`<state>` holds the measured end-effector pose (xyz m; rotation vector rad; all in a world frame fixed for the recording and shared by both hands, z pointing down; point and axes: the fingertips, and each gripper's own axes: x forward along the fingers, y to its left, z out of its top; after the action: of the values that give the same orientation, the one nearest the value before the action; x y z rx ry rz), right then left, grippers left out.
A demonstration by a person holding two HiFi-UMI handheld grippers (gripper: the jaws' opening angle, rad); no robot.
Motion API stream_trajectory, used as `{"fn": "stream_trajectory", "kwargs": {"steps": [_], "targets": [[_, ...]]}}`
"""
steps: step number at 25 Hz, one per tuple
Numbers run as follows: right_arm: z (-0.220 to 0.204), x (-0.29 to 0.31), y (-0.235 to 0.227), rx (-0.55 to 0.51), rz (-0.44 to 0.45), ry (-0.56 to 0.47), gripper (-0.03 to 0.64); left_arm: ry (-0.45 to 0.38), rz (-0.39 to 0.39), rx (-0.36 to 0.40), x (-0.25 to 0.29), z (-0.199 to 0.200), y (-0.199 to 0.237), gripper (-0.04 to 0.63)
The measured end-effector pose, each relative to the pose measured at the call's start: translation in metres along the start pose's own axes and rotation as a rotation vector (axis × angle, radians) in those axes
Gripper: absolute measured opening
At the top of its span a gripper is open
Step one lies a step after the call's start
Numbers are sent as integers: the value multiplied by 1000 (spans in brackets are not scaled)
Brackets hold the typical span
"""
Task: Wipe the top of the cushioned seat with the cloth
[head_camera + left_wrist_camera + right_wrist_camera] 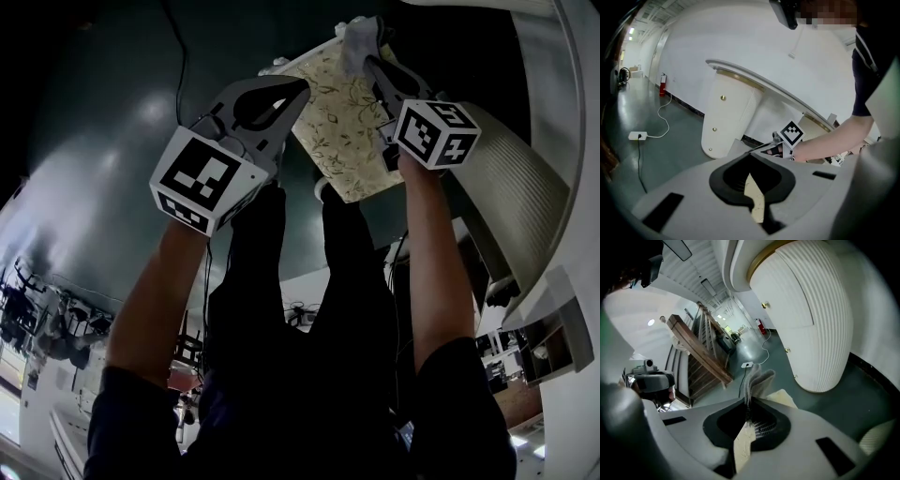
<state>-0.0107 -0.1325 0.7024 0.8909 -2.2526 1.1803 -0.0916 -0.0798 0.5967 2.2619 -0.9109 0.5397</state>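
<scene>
Square cushioned seat (342,122) in cream floral fabric showing its top face up, sitting on pale frame, grey fluffy cloth (359,37) being pinched bunched in right gripper (370,64), resting on seat's far corner, touching the cushion

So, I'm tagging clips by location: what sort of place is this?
Probably a big indoor hall or showroom-like space, not a home: polished grey floor, a curved white ribbed counter with gold trim, and a red fire extinguisher by the wall.
</scene>
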Motion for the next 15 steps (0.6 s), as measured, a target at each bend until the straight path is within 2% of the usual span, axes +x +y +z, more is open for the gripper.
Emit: {"fn": "stream_trajectory", "kwargs": {"steps": [8,15], "targets": [[-46,-38,-37,90,-98,12,34,36,-52,24,17,-8,-24,8],[-66,-75,-50,154,-161,-15,34,48,-107,66,29,5,-49,8]]}}
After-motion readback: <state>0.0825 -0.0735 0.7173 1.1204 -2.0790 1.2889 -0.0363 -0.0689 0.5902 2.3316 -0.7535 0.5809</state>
